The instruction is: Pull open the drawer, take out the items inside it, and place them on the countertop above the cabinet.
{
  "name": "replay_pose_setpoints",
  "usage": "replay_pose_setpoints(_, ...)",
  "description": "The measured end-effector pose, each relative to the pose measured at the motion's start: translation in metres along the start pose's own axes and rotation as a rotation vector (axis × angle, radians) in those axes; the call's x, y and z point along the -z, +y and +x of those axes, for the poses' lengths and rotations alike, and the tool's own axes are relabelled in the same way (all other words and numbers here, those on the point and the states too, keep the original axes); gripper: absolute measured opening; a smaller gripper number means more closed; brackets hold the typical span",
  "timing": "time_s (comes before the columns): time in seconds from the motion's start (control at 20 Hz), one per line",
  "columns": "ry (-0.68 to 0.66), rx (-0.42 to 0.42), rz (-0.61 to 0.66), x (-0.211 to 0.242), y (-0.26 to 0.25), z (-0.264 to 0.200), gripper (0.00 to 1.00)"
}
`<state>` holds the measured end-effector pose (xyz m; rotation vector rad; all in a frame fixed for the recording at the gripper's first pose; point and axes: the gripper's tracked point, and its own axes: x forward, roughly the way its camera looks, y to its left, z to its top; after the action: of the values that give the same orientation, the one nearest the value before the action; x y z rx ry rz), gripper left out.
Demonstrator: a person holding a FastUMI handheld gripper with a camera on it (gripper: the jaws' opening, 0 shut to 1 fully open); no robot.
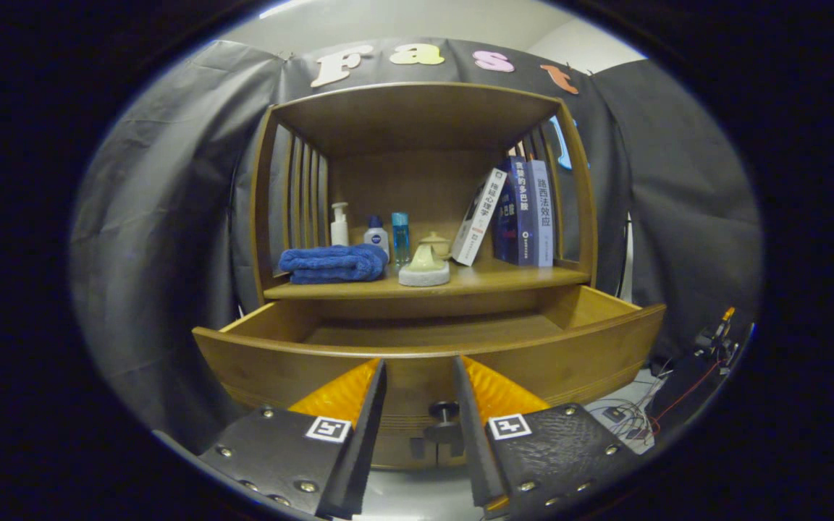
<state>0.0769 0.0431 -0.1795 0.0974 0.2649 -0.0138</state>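
Wooden and stiff, the drawer point(428, 340) stands pulled out beneath the countertop's point(511, 276) front edge (contents hidden), its small knob point(444, 411) the likely hold, between the gripper's point(419, 387) parted, empty fingers.

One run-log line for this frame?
drawer: pulled open | knob: between fingers, ungripped | gripper: open | drawer contents: hidden | towel, bottles, books: on countertop
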Motion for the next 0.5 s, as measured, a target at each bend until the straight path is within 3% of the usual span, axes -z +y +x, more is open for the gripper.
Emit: replay_pose_setpoints(0.5,0.024,0.006,0.009,0.006,0.003,0.02,0.56)
